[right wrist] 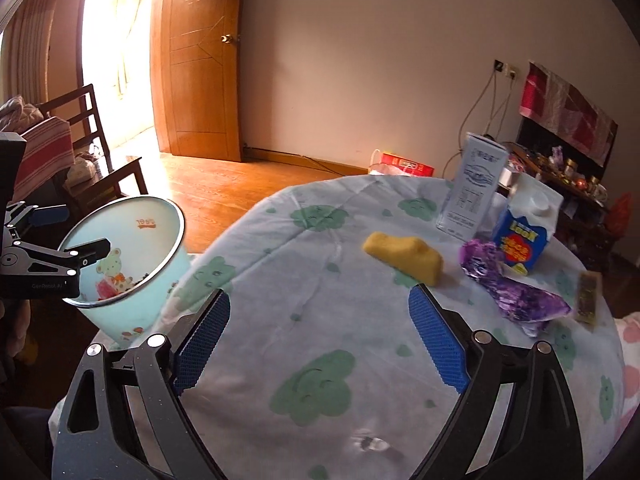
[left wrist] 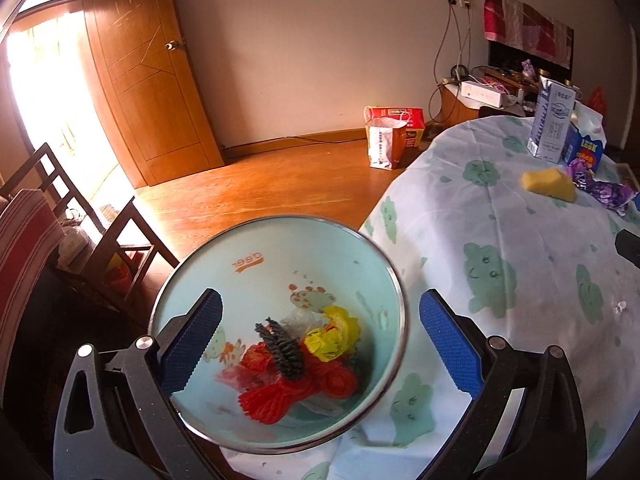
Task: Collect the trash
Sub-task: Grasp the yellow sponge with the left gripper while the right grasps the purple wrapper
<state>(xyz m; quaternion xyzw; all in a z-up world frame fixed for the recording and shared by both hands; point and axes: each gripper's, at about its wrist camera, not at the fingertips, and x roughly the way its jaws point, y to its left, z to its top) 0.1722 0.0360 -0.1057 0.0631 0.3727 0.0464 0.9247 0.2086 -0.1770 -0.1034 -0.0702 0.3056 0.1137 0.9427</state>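
Blue-padded fingers fill the bottom of the left wrist view: the left gripper [left wrist: 320, 344] is spread wide with nothing clamped, its left pad overlapping the pale blue bin [left wrist: 276, 248] and its right pad outside the rim, over the tablecloth [left wrist: 520, 240]. Down in the bin lies a heap of trash: red yarn [left wrist: 304, 384], a dark knitted scrap [left wrist: 282, 350] and crumpled yellow paper [left wrist: 334, 338].

Over to the right wrist view, and the right gripper [right wrist: 320, 340] is also gaping, empty, above bare cloth at lower centre. The bin sits at middle left, at the table's edge. Toward the upper right of the frame, a yellow sponge [right wrist: 404, 256] lies on the cloth, a crumpled purple wrapper [right wrist: 516, 292] just right of it, a small brown packet [right wrist: 588, 296] further right. Behind them stand a tall white carton [right wrist: 474, 188] and a blue carton [right wrist: 524, 232].
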